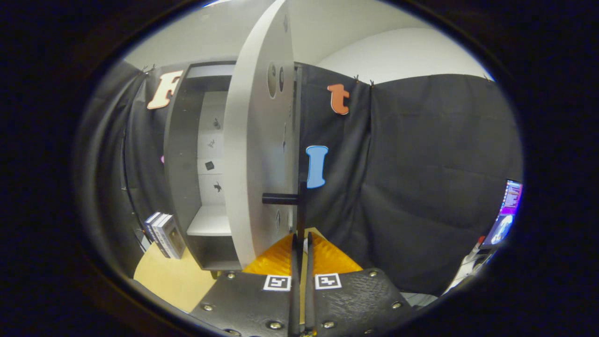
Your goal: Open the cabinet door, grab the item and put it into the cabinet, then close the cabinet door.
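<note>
The orange ribbed tongs (pixel 302 241), pinched narrow, grip the black bar handle (pixel 301 213) of the smooth grey cabinet door (pixel 255 154), swung open at frame centre above the pale wooden table (pixel 171 281).

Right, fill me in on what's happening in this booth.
A person's handheld tongs have their orange fingers nearly together around the thin black bar handle of the tall grey cabinet door. The door stands swung open, showing the white shelf inside. A small stack of books stands on the wooden table beside the cabinet.
</note>
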A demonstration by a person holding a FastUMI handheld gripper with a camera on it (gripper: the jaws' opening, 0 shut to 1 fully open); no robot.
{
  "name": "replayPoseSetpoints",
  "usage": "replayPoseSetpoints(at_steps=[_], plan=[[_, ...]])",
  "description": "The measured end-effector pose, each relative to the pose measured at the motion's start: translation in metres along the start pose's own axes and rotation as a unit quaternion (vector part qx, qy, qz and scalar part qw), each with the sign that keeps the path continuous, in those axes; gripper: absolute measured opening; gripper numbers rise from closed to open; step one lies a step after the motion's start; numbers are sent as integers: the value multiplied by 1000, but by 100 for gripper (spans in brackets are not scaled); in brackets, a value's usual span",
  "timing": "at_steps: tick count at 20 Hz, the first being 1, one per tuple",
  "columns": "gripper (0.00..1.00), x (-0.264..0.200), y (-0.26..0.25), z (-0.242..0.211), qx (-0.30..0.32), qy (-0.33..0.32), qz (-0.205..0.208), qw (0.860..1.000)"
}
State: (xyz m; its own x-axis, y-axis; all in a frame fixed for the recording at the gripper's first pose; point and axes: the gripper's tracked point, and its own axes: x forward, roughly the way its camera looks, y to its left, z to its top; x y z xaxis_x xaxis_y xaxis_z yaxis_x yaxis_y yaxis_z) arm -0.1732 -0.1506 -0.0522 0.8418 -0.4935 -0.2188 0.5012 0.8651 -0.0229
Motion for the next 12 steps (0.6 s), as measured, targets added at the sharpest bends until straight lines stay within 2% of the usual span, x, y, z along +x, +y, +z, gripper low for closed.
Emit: replayPoseSetpoints(at_steps=[5,12], plan=[[4,1,-7,-9,9,9,17,1000],[4,-3,-26,-14,17,14,1,1000]])
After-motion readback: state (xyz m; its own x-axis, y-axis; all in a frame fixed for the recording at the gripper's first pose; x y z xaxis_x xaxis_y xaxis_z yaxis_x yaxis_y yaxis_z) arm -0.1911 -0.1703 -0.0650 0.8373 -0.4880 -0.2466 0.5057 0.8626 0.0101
